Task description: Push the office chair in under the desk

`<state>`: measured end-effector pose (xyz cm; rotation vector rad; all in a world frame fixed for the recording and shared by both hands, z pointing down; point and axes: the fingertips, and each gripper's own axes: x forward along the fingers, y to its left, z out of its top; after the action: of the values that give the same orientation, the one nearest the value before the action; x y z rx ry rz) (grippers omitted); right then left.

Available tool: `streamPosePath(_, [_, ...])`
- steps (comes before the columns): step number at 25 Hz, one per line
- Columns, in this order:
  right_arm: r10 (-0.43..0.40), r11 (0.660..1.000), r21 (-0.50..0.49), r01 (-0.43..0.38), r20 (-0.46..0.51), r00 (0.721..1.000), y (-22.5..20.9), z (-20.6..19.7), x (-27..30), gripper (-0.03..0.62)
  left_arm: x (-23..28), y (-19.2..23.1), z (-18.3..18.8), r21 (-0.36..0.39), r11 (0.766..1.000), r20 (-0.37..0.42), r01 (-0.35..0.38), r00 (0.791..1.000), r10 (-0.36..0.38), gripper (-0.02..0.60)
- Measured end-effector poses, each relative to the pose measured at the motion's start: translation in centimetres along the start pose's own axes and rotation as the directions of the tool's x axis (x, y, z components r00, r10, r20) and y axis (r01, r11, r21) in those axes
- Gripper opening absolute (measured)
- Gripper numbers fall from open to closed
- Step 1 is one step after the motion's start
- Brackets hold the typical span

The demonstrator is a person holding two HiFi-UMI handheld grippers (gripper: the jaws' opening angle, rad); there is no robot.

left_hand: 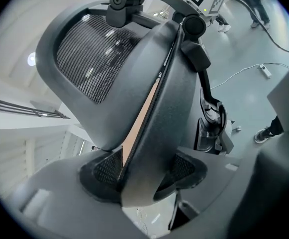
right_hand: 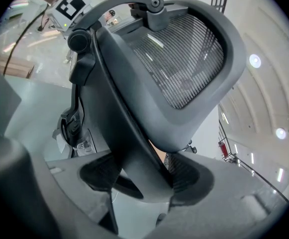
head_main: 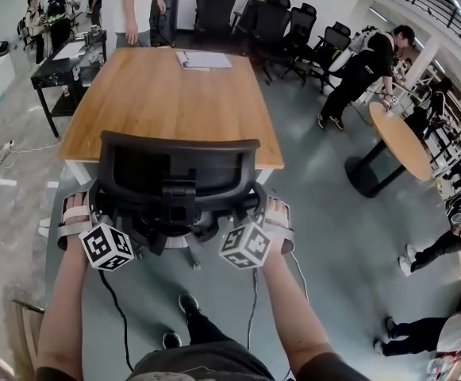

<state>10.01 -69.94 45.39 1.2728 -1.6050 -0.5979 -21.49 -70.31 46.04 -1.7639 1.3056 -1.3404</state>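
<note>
A: Where is the chair (head_main: 178,169) sitting?

B: It is standing at the near edge of the desk (head_main: 167,94), with its back facing the person. In the head view the top of the back is overlapping the desk's near edge. The back is hiding the seat, so I cannot tell how far it is reaching under.

A: What is the left gripper (head_main: 95,211) doing?

B: It is clamping the left side of the chair back. In the left gripper view the gripper (left_hand: 142,176) is biting on the grey frame (left_hand: 169,83), with a pad pressing on each side and the mesh (left_hand: 89,59) rising above.

A: And the right gripper (head_main: 258,211)?

B: It is gripping the right side at about the same height. In the right gripper view the gripper (right_hand: 144,180) is closing round the frame (right_hand: 134,113) the same way, pads touching both faces.

A: Is anything lying on the desk?

B: Papers (head_main: 205,59) are lying near its far edge.

A: What else is showing around it?

B: A round table (head_main: 401,141) is standing off to the right, well apart from the desk, and a person (head_main: 361,70) is bending near it. Dark chairs (head_main: 270,22) are standing in a group at the back. The person's shoes (head_main: 188,302) are showing on the grey floor (head_main: 333,236) below the chair.
</note>
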Motion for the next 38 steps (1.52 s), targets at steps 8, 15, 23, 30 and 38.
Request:
streamPosePath(8, [-0.024, 1.000, 0.003, 0.024, 0.014, 1.000, -0.4, 1.2, 3.1, 0.276, 3.5, 1.3, -0.4, -0.007, 1.000, 0.002, -0.010, 1.000, 0.010, 0.291])
streamPosePath(15, [-0.043, 0.999, 0.008, 0.042, 0.026, 0.999, -0.2, 1.4, 3.8, 0.276, 4.4, 1.4, -0.7, -0.011, 1.000, 0.001, -0.025, 1.000, 0.025, 0.296])
streamPosePath(23, [-0.048, 0.999, 0.004, 0.048, 0.036, 0.998, -0.2, 2.4, 6.5, 0.278, 7.0, 2.1, -1.4, -0.012, 0.999, 0.002, -0.030, 1.000, 0.030, 0.298])
streamPosePath(30, [-0.048, 0.999, 0.003, 0.048, 0.029, 0.998, -1.1, 3.7, 8.4, 0.276, 9.1, 3.7, -1.7, -0.014, 1.000, -0.004, -0.018, 1.000, 0.018, 0.298])
streamPosePath(38, [-0.048, 0.999, 0.001, 0.048, 0.031, 0.998, -2.5, 6.3, 10.8, 0.276, 11.8, 6.6, -2.5, -0.019, 1.000, -0.031, 0.003, 1.000, -0.004, 0.298])
